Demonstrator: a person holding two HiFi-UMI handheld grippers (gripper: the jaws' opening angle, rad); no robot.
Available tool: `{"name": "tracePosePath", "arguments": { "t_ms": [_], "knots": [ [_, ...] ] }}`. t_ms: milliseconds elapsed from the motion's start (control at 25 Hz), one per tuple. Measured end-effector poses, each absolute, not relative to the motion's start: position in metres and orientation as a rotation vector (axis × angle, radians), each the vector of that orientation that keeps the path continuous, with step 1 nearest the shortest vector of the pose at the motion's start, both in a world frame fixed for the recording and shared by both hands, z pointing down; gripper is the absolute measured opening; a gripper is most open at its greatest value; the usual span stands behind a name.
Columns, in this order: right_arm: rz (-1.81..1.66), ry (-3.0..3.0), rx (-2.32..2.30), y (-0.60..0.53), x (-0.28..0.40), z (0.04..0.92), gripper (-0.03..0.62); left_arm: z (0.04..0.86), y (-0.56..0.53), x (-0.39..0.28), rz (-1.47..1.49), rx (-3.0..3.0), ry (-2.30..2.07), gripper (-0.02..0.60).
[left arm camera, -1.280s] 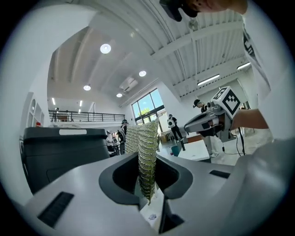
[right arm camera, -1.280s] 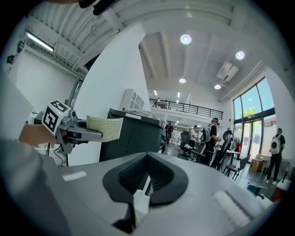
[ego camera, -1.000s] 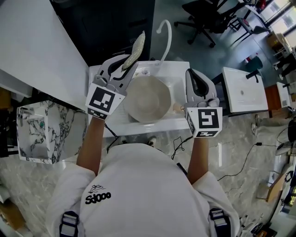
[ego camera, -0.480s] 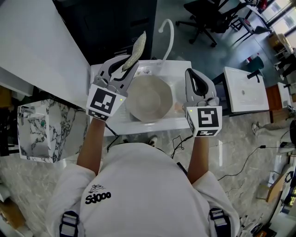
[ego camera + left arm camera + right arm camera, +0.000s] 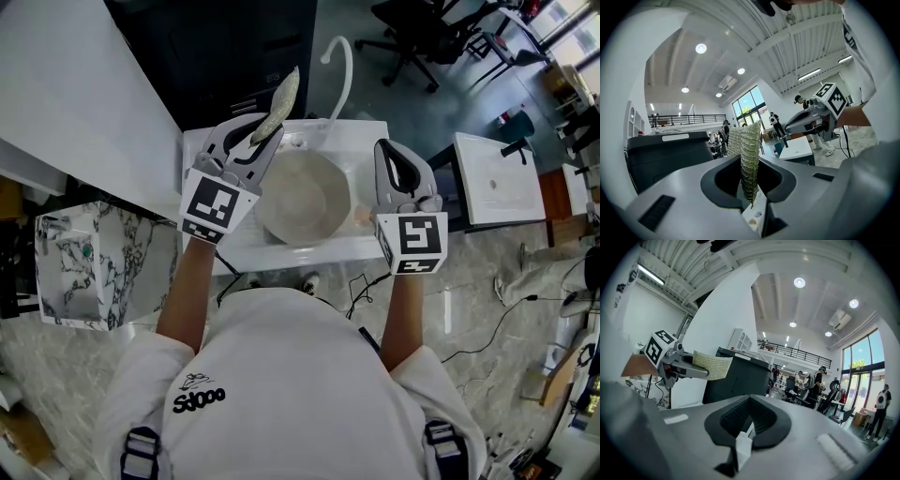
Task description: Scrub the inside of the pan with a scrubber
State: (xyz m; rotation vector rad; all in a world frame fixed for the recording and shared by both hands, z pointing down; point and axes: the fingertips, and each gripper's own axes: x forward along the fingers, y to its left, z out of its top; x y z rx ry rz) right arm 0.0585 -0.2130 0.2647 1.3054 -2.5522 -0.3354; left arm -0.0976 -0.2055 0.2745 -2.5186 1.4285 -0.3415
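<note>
The left tongs (image 5: pixel 255 141) are clamping a pale-green mesh scrubber (image 5: pixel 279 99) upright; the right tongs (image 5: pixel 386 152) are sitting closed, empty; between them, below, the beige pan (image 5: pixel 302 199) is resting on the white desk (image 5: pixel 281 253), a curved tap (image 5: pixel 336 64) arching behind.

Bright light from ceiling lamps (image 5: pixel 700 48) and windows (image 5: pixel 749 107); gripper views bulge, edges seemingly soft.

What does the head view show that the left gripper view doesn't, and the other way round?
Only the head view shows the pan in the sink and the faucet. Only the left gripper view shows ceiling lights, tall windows and distant people. Both show the scrubber clamped in the left hand-held gripper, and the right hand-held gripper.
</note>
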Motion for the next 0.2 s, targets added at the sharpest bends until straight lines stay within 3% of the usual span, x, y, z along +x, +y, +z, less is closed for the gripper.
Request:
{"name": "tracePosePath", "arguments": {
  "t_ms": [200],
  "knots": [
    [-0.318, -2.550, 1.305, -0.2152, 0.0598, 0.2693, 0.009, 0.2771, -0.2063, -0.0952, -0.344, -2.530, 1.422, 0.071]
  ]
}}
